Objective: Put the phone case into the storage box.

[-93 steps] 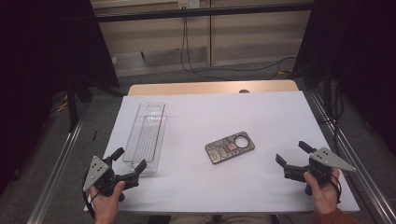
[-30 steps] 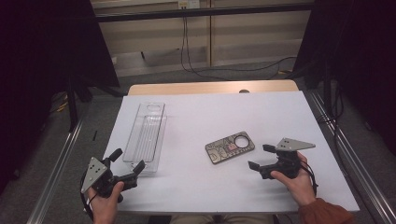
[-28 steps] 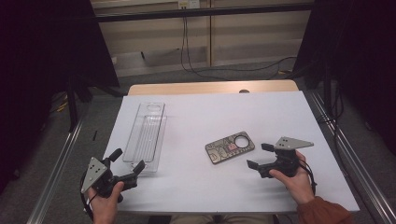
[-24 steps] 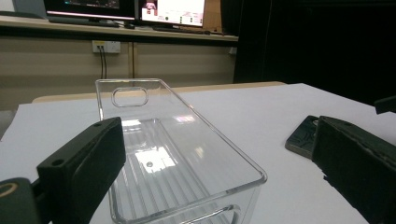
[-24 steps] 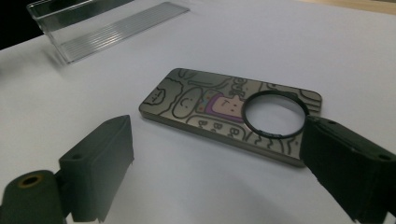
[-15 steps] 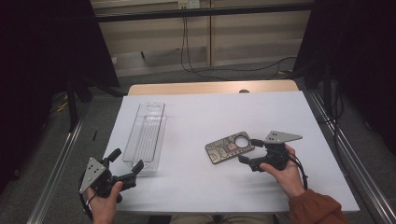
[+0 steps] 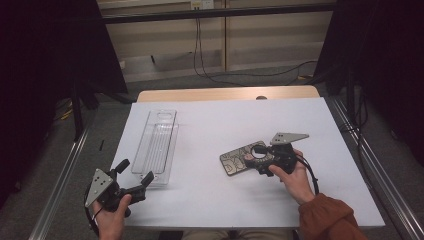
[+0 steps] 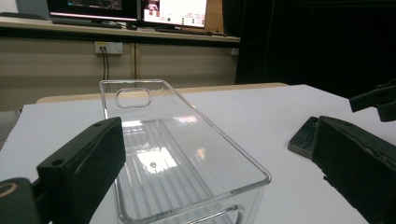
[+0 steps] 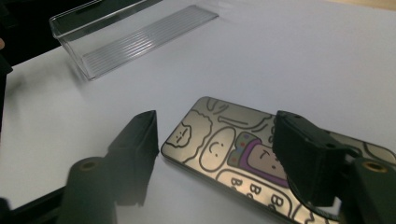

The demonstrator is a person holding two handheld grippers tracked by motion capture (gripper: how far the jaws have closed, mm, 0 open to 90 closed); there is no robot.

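A phone case [image 7: 237, 161] printed with cartoon doodles [image 9: 219, 140] lies flat on the white table [image 7: 225, 120], right of centre. My right gripper [image 7: 260, 161] is at its right end, open. One jaw stands beside the case's edge and the other hangs over its face [image 9: 217, 128]. These jaws have just been closing, with the case between them, and the pads do not press on it. A clear plastic tray [image 7: 157, 142] lies lengthwise at the left. My left gripper [image 7: 135, 170] rests open just short of the tray's near end [image 8: 177, 140], with nothing between its jaws [image 8: 219, 135].
The table's near edge runs just below both hands. A wooden strip [image 7: 225, 94] borders its far edge, with cables and a wall behind. Metal rails [image 7: 60, 200] flank both sides. From the left gripper view the case [image 8: 303, 137] sits to the right of the tray.
My right gripper has slid left across the table from the right edge up to the phone case, and its jaws have narrowed. The left gripper has stayed put by the tray.
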